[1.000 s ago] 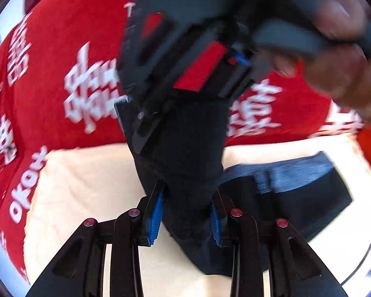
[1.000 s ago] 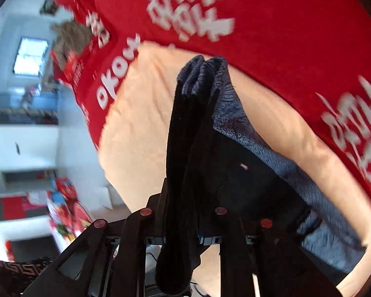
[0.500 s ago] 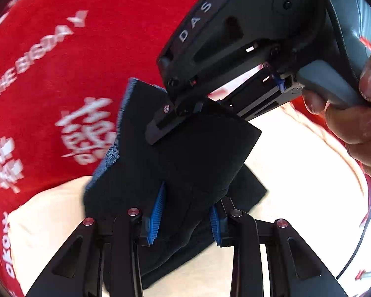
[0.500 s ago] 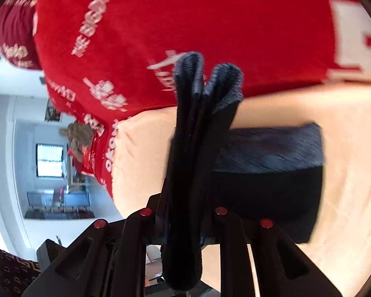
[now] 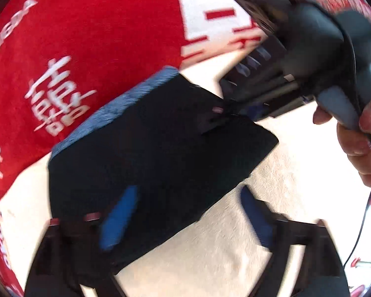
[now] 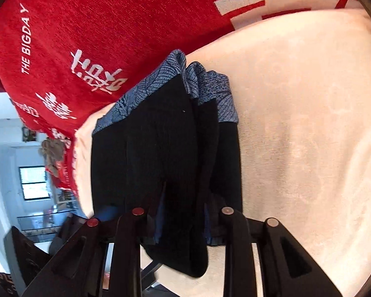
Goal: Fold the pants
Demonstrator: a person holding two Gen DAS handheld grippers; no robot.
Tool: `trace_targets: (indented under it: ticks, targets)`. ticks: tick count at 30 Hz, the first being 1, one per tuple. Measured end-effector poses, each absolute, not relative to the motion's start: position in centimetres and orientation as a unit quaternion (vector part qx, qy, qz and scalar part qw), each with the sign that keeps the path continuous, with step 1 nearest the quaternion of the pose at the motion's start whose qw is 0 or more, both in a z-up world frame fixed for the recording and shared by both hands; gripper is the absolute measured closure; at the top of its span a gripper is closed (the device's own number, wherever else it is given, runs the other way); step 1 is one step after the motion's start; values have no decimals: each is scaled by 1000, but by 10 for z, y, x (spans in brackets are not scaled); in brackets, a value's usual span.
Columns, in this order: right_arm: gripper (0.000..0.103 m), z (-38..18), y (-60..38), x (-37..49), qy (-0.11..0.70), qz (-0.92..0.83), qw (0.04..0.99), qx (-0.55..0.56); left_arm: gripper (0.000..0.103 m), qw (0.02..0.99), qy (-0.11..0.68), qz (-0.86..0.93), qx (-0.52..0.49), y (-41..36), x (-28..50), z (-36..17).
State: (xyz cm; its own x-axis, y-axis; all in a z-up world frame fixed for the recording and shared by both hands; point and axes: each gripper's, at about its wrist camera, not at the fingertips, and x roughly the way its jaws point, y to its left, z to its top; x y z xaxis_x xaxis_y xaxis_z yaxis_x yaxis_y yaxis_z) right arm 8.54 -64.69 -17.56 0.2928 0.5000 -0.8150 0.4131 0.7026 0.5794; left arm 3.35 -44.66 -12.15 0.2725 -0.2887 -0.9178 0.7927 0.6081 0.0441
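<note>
The folded dark pants (image 5: 158, 158) lie on a cream cloth (image 5: 272, 198) that covers part of a red blanket (image 5: 86, 37). The left gripper (image 5: 185, 215), blurred, has just been opening; its jaws stand wide and its left blue pad (image 5: 118, 217) lies over the pants' near left corner. The right gripper (image 6: 183, 215), its fingertips lost against the dark fabric, has also been parting; a fold of the pants hangs between its jaws, and whether the pads press on it cannot be told. A hand (image 5: 358, 148) shows at the right edge, cut off.
</note>
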Motion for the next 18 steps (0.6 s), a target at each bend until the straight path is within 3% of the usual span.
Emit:
trace_targets:
  ticks: [1, 4, 13, 15, 16, 18]
  targets:
    - [65, -169, -644, 85, 602, 18, 710, 365, 8, 757, 491, -357, 242, -437, 37, -113]
    - [30, -151, -645, 68, 620, -26, 723, 303, 8, 753, 525, -334, 213, -416, 48, -103]
    - [29, -92, -592, 52, 572, -62, 796, 190, 8, 759, 590, -221, 165, -354, 92, -110]
    - [37, -98, -576, 63, 578, -48, 796, 174, 8, 761, 595, -204, 159, -343, 99, -113]
    - [48, -108, -571, 68, 590, -48, 788, 169, 8, 760, 599, -198, 156, -339, 104, -117]
    - [50, -140, -565, 74, 627, -63, 761, 154, 8, 758, 607, -188, 148, -330, 109, -122]
